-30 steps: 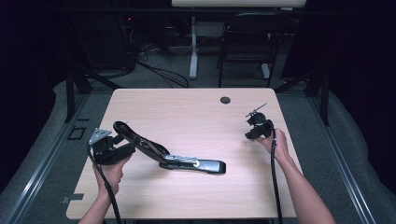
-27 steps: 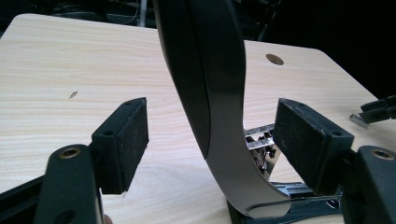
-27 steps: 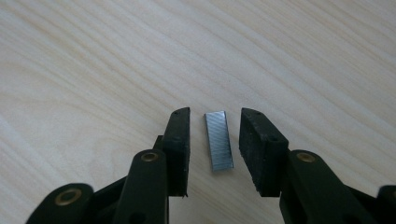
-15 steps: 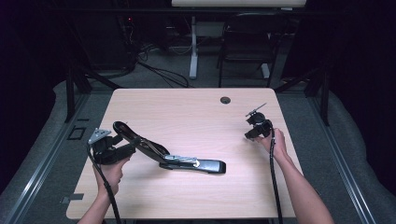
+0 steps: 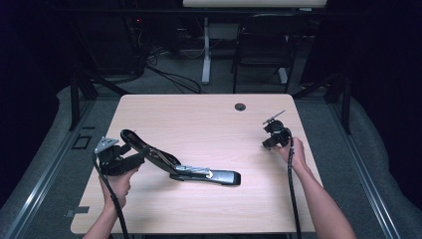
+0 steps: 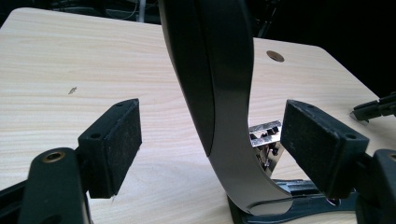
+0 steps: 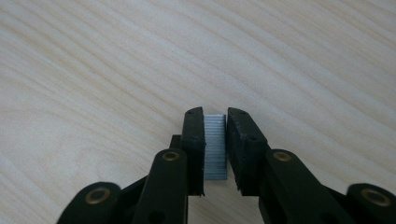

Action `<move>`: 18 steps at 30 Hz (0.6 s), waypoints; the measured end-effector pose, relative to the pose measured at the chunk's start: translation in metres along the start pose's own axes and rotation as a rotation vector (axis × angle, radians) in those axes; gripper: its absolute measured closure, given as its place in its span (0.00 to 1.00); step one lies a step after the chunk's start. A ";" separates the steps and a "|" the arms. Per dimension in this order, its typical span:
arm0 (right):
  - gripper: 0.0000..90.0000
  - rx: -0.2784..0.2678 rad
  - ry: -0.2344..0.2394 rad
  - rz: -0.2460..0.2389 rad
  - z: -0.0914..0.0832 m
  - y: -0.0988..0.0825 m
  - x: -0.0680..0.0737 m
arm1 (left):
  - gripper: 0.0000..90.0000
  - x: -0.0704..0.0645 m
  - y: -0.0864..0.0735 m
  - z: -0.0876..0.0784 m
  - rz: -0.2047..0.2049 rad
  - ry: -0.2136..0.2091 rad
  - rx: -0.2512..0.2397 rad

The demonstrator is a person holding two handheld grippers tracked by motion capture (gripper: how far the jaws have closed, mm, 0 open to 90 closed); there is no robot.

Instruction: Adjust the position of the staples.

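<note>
Although the staple strip (image 7: 215,147) looks light and brittle, the right gripper (image 7: 215,149) pinches its flat sides; the left gripper (image 6: 210,140) gapes wide around the stapler's (image 5: 209,174) rigid raised arm.

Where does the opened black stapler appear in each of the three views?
High view: the stapler lies left of the table's centre, its lid raised toward the left gripper.
Left gripper view: its raised lid stands between the open pads, base at the bottom.
Right gripper view: not in it; the right gripper holds a strip of staples.
Shared landmark: the round hole in the table.
</note>
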State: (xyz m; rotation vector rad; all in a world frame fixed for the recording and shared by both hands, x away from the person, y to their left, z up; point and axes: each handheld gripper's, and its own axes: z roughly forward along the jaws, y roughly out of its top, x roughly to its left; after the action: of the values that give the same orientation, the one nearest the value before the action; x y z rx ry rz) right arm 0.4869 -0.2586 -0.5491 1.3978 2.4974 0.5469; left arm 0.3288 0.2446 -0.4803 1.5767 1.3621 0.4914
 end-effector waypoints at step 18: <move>0.87 -0.031 -0.006 -0.002 -0.005 0.002 0.007 | 0.23 0.001 0.000 0.000 0.003 -0.012 0.008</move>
State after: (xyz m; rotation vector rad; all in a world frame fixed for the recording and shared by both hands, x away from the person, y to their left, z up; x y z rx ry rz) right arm 0.4826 -0.2525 -0.5438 1.3834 2.4749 0.5771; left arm 0.3289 0.2452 -0.4805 1.5859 1.3542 0.4785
